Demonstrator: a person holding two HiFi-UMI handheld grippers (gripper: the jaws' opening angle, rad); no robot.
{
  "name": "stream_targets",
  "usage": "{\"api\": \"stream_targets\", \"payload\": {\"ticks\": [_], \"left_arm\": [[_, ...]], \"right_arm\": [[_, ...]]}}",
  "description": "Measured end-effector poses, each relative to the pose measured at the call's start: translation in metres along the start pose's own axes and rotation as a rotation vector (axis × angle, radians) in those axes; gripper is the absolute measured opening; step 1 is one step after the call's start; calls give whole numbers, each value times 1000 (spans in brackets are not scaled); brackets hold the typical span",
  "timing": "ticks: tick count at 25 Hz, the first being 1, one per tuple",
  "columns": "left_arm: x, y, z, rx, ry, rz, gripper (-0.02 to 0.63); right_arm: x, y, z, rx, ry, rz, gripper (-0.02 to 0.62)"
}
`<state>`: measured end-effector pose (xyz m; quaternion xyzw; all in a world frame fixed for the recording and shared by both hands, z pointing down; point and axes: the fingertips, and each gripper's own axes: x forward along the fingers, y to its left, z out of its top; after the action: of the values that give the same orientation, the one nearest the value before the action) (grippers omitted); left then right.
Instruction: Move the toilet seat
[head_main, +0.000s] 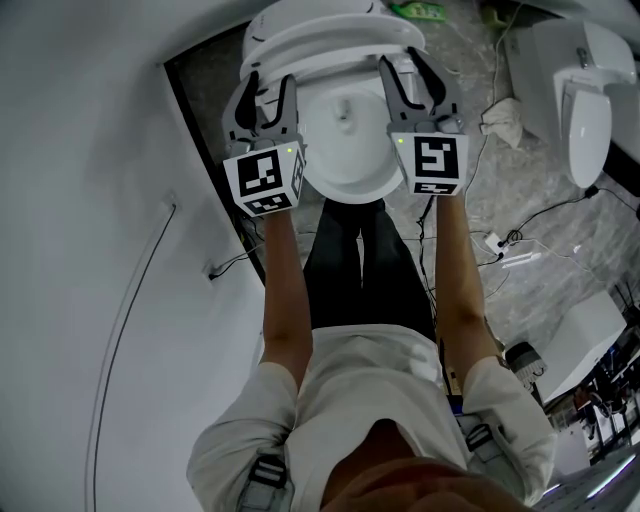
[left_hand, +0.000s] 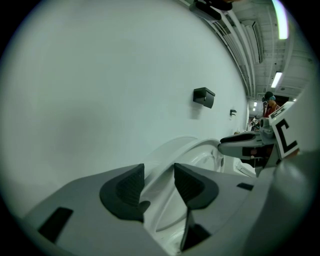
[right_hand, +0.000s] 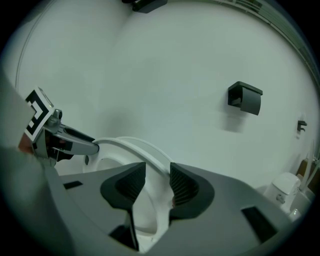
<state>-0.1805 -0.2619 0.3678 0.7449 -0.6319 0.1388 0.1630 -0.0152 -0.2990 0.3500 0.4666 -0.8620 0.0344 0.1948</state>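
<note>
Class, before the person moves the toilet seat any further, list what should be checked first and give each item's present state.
1. Left gripper has the toilet seat between its jaws: ok, the rim fills the gap in the left gripper view.
2. Right gripper grips the opposite side of the seat: ok.
3. Both grippers sit at matching places along the seat: ok, roughly even in the head view.
4. Bowl free of loose things: ok.
5. Room behind the seat and state of its hinge: cannot tell, hidden by the seat.
</note>
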Motion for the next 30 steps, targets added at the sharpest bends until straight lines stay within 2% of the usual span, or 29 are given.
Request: {"api": "stream_targets", "payload": {"ticks": [30], "left_arm": [[32, 17, 11, -3, -18, 35, 204]], "right_arm": [[36, -9, 9, -40, 11, 3, 170]]}}
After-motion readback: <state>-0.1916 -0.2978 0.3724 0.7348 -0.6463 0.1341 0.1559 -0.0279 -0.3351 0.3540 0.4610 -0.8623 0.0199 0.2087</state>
